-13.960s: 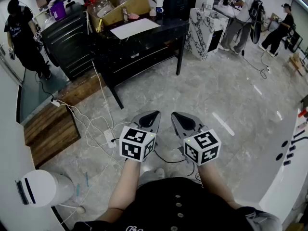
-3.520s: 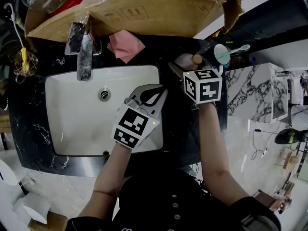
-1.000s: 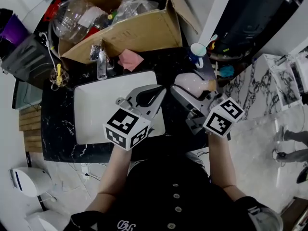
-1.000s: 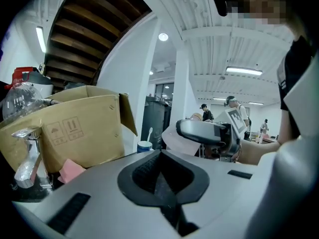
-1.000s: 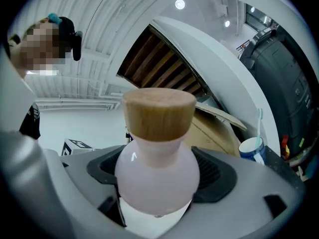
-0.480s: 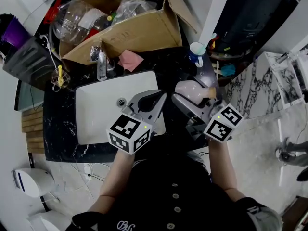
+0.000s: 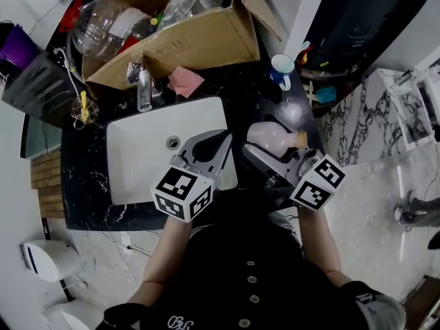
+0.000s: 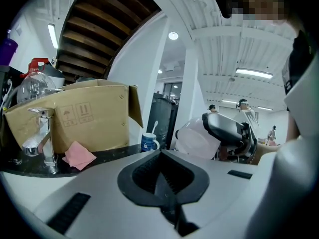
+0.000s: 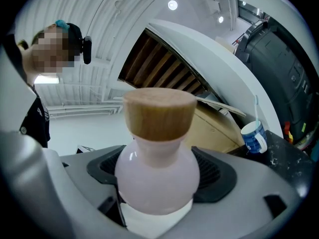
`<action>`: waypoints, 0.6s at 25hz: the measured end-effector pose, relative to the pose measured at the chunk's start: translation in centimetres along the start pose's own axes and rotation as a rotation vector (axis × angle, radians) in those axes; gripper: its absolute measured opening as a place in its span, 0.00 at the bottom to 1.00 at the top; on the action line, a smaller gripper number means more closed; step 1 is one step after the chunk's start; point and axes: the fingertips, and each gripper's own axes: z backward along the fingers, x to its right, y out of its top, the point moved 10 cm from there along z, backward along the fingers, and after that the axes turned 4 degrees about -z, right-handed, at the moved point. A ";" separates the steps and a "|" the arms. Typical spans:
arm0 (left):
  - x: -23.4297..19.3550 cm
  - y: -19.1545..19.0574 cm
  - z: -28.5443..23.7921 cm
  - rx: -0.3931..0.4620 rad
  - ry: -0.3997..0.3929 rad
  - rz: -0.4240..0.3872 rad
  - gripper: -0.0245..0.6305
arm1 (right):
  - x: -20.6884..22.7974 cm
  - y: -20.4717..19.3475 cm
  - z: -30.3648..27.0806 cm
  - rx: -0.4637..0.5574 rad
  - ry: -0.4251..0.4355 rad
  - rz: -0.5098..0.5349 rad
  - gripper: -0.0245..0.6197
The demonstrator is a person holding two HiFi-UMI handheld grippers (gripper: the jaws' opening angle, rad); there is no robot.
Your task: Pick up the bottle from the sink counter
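pale pink round bottle with brown wooden cap [image 7: 271, 137]: lower body hidden inside right claw [image 9: 158, 173] | white rectangular sink basin [image 7: 137, 157]: near corner covered by left claw [image 7: 221, 141] | brown cardboard box [image 7: 199, 40]: top cut off by head view's edge

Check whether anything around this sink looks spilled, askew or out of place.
No spill or damage shows. The odd part is clutter: a cardboard box crammed with clear plastic containers crowds the counter behind the faucet, with a crumpled pink cloth beside it. The bottle lies sideways in the right tongs.
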 end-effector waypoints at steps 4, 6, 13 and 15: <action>-0.2 -0.7 0.3 0.001 0.004 0.022 0.06 | 0.2 -1.2 -0.1 0.008 -0.002 -0.056 0.67; -0.4 -1.1 0.5 -0.003 0.010 0.033 0.06 | 0.3 -1.6 -0.1 0.009 -0.007 -0.072 0.67; -1.0 -1.9 0.6 -0.018 0.017 0.052 0.06 | 0.6 -2.5 -0.1 -0.015 -0.023 -0.086 0.67; -1.1 -2.1 0.5 -0.029 0.013 0.049 0.06 | 0.7 -2.7 -0.1 -0.020 -0.026 -0.093 0.67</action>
